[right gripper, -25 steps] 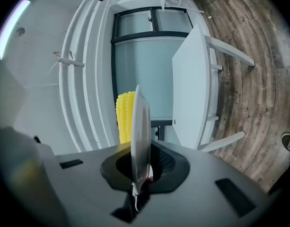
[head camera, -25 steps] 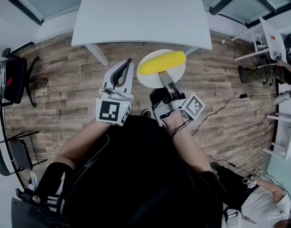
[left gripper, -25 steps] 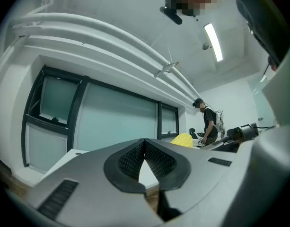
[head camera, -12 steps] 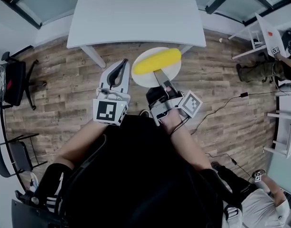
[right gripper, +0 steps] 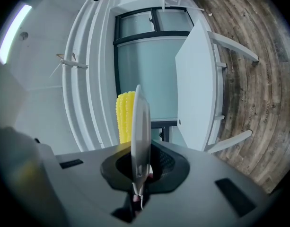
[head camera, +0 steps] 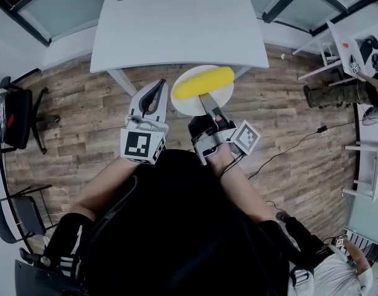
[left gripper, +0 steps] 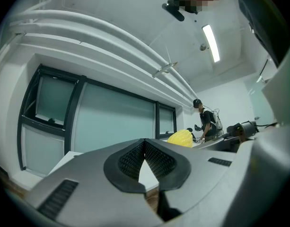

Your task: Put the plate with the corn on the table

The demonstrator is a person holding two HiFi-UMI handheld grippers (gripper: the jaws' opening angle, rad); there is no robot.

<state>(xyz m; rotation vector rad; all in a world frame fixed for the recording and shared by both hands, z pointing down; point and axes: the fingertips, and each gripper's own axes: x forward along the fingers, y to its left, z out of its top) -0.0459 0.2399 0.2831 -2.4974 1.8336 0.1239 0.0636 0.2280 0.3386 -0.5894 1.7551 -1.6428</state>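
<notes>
A white plate (head camera: 189,102) carries a yellow corn cob (head camera: 203,81) in the air, its far rim level with the front edge of the white table (head camera: 176,23). My right gripper (head camera: 205,98) is shut on the plate's near rim. In the right gripper view the plate (right gripper: 137,126) shows edge-on between the pads, with the corn (right gripper: 123,117) on its left and the table (right gripper: 197,79) to the right. My left gripper (head camera: 158,88) hovers just left of the plate, shut and empty. In the left gripper view the corn (left gripper: 181,137) peeks over the jaws.
Wooden floor lies below. Black chairs (head camera: 19,110) stand at the left, with another (head camera: 16,208) lower down. White desks (head camera: 367,159) and a cable (head camera: 293,147) are on the right. A person (head camera: 336,264) is at the bottom right, and another person (left gripper: 206,122) stands far off.
Both grippers and the plate with the corn have come closer to the table. The plate's far rim now reaches the table's front edge. The grip is unchanged.
</notes>
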